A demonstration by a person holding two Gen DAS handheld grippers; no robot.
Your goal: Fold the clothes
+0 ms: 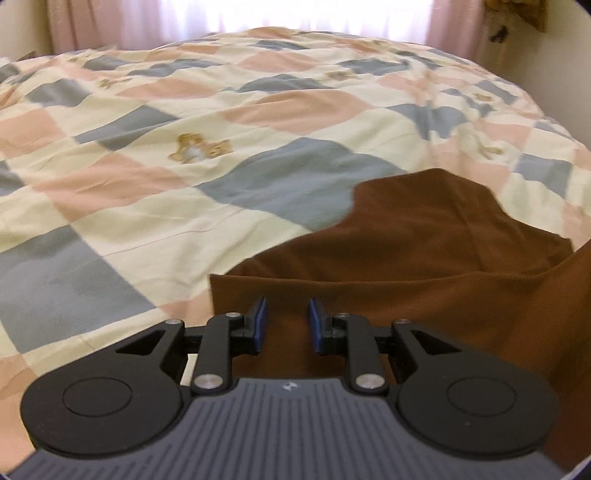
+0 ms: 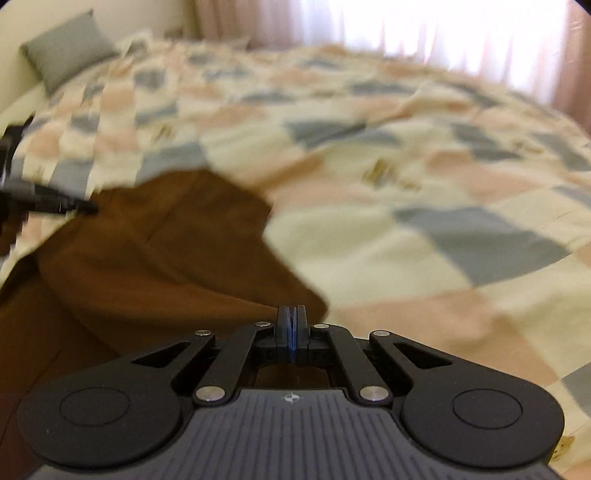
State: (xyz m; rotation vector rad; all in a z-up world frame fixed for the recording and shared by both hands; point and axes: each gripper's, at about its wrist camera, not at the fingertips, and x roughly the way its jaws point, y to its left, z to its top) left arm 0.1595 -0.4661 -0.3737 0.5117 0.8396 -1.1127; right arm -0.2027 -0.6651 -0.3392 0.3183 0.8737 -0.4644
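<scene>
A brown garment (image 1: pixel 424 251) lies on a bed, partly folded over itself, with a folded edge running across in front of my left gripper (image 1: pixel 285 325). The left gripper is open, its blue pads apart over the brown cloth near its left corner. In the right wrist view the brown garment (image 2: pixel 155 251) spreads to the left. My right gripper (image 2: pixel 291 332) is shut at the garment's right edge; whether cloth is pinched between the pads is unclear. The left gripper (image 2: pixel 55 201) shows as a dark blur at the far left.
The bed is covered by a checked quilt (image 1: pixel 184 147) in cream, pink and grey-blue with small bear prints. A grey pillow (image 2: pixel 66 51) lies at the head of the bed. Pink curtains (image 1: pixel 92 22) and a bright window stand behind.
</scene>
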